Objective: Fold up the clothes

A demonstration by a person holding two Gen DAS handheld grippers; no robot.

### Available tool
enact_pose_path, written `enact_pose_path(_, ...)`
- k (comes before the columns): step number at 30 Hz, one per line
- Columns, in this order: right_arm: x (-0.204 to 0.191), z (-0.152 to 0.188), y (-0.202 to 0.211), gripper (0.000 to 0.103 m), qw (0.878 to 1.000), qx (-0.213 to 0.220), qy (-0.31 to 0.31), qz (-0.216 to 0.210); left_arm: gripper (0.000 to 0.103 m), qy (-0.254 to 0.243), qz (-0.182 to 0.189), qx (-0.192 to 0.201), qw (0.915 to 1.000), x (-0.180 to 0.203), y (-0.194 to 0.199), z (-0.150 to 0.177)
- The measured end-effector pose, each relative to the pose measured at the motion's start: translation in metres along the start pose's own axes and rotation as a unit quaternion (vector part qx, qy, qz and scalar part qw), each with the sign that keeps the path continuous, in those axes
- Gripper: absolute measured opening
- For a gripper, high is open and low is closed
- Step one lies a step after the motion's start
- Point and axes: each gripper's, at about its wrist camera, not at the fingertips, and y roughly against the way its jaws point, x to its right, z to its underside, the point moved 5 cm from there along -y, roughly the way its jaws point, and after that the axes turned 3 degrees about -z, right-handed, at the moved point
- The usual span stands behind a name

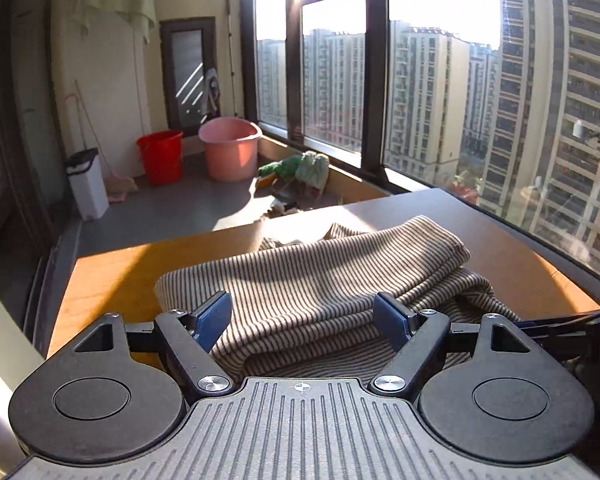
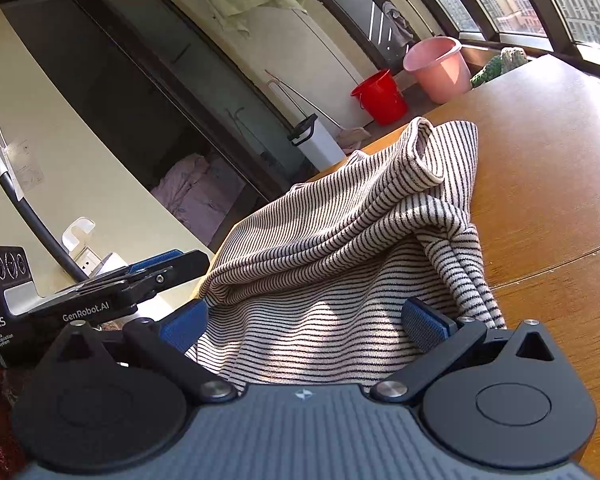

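Because the striped garment (image 1: 312, 280) lies bunched on the tabletop (image 1: 112, 272), both left tongs (image 1: 304, 316) and right tongs (image 2: 304, 320) gape empty over it, ready to pinch.

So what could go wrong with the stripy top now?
1. The striped top is bunched in uneven layers, so closing the open left gripper might pinch only some of them and spoil the fold.
2. Part of it lies near the wooden table edge, so a tug might drag it off.
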Motion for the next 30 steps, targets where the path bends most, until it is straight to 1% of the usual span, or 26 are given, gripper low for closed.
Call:
enact_pose_path(3, -0.005, 0.001, -0.003, 0.103, 0.999, -0.028, 0.031, 0.009, 0.086, 0.041, -0.005, -0.014, 0.9991, -0.024, -0.007, 0.023)
enact_pose_path(6, -0.016, 0.004, -0.009, 0.103, 0.996, -0.051, 0.072, 0.029, 0.091, 0.081, -0.003, -0.006, 0.9967, -0.040, -0.012, 0.036)
enact_pose_path(7, -0.020, 0.005, -0.011, 0.103, 0.994, -0.056, 0.085, 0.037, 0.095, 0.088, -0.002, -0.001, 0.9961, -0.043, -0.012, 0.040)
enact_pose_path(8, -0.023, 0.007, -0.013, 0.103, 0.992, -0.062, 0.099, 0.045, 0.095, 0.092, 0.001, 0.002, 0.9957, -0.044, -0.012, 0.042)
enact_pose_path(10, -0.028, 0.001, -0.013, 0.100, 0.990, -0.070, 0.104, 0.059, 0.097, 0.094, 0.008, 0.015, 0.9955, -0.044, -0.006, 0.045)
enact_pose_path(11, -0.030, -0.006, -0.011, 0.085, 0.990, -0.060, 0.110, 0.068, 0.098, 0.091, 0.010, 0.022, 0.9956, -0.044, -0.002, 0.046)
enact_pose_path(12, -0.033, -0.015, -0.008, 0.066, 0.988, -0.045, 0.123, 0.079, 0.099, 0.084, 0.011, 0.027, 0.9961, -0.042, 0.000, 0.047)
enact_pose_path(13, -0.036, -0.028, -0.005, 0.057, 0.985, -0.026, 0.136, 0.100, 0.099, 0.076, 0.011, 0.031, 0.9966, -0.039, 0.003, 0.047)
enact_pose_path(14, -0.038, -0.041, -0.002, 0.046, 0.981, -0.007, 0.150, 0.121, 0.100, 0.068, 0.011, 0.034, 0.9971, -0.036, 0.004, 0.047)
enact_pose_path(15, -0.039, -0.055, -0.001, 0.042, 0.976, 0.009, 0.157, 0.147, 0.101, 0.062, 0.008, 0.036, 0.9974, -0.034, 0.005, 0.047)
enact_pose_path(17, -0.032, -0.081, -0.008, 0.042, 0.969, 0.026, 0.161, 0.183, 0.102, 0.058, 0.007, 0.036, 0.9977, -0.032, 0.005, 0.046)
enact_pose_path(19, -0.018, -0.095, -0.025, 0.042, 0.965, 0.020, 0.149, 0.213, 0.103, 0.066, 0.008, 0.031, 0.9973, -0.033, 0.003, 0.047)
enact_pose_path(21, 0.002, -0.098, -0.047, 0.042, 0.960, 0.004, 0.125, 0.249, 0.103, 0.078, 0.010, 0.027, 0.9966, -0.034, 0.003, 0.049)
enact_pose_path(22, 0.009, -0.096, -0.056, 0.038, 0.959, -0.007, 0.115, 0.259, 0.103, 0.083, 0.012, 0.026, 0.9961, -0.034, 0.004, 0.050)
enact_pose_path(23, 0.016, -0.094, -0.065, 0.017, 0.958, -0.017, 0.106, 0.267, 0.103, 0.088, 0.014, 0.025, 0.9957, -0.035, 0.005, 0.051)
enact_pose_path(25, 0.006, -0.096, -0.064, 0.012, 0.961, -0.003, 0.110, 0.253, 0.103, 0.094, 0.018, 0.025, 0.9951, -0.035, 0.006, 0.051)
enact_pose_path(26, 0.002, -0.098, -0.062, 0.007, 0.963, 0.004, 0.112, 0.245, 0.103, 0.099, 0.021, 0.024, 0.9946, -0.036, 0.006, 0.051)
enact_pose_path(28, -0.013, -0.110, -0.047, 0.007, 0.968, 0.038, 0.114, 0.221, 0.103, 0.112, 0.030, 0.018, 0.9931, -0.039, 0.005, 0.052)
enact_pose_path(30, -0.013, -0.112, -0.039, 0.007, 0.967, 0.044, 0.118, 0.223, 0.103, 0.123, 0.039, 0.010, 0.9916, -0.042, 0.003, 0.051)
